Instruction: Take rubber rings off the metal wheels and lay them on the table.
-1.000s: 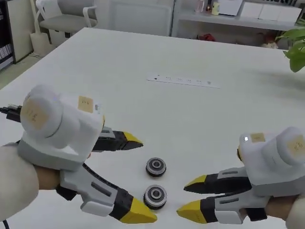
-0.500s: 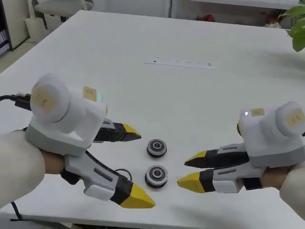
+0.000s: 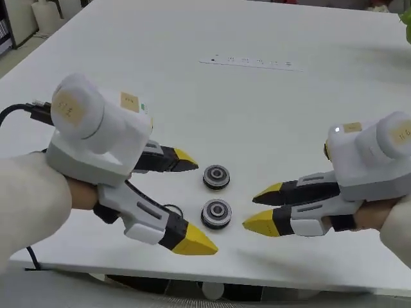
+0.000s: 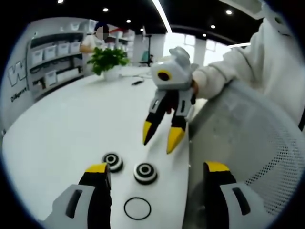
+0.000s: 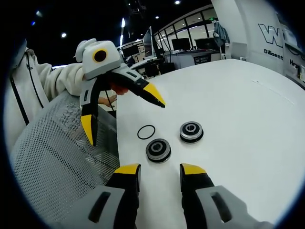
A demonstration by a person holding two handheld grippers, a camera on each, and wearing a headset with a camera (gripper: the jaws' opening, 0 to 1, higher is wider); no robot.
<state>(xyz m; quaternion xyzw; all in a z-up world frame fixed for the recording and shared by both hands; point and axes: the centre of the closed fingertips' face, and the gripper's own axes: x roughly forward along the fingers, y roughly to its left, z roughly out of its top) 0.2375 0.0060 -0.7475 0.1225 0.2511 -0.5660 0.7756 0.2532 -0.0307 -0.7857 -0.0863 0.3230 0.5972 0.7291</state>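
– Wheels, where are they?
– 2 of them lie flat on the white table (image 3: 289,128). The near wheel (image 3: 217,213) is close to the table's front edge. The far wheel (image 3: 216,176) is just beyond it, not touching.
– Any ring off?
– 1 thin black ring (image 4: 137,208) lies flat on the table just left of the near wheel, apart from it. In the head view a jaw of the left gripper (image 3: 199,205) covers most of it.
– Rubber on the wheels?
– Both rims look dark. I cannot tell which one carries a ring.
– And the claws?
– The left gripper hangs left of the near wheel, jaws wide and empty. The right gripper (image 3: 252,210) is right of the near wheel, jaws narrowly parted, empty and touching nothing.
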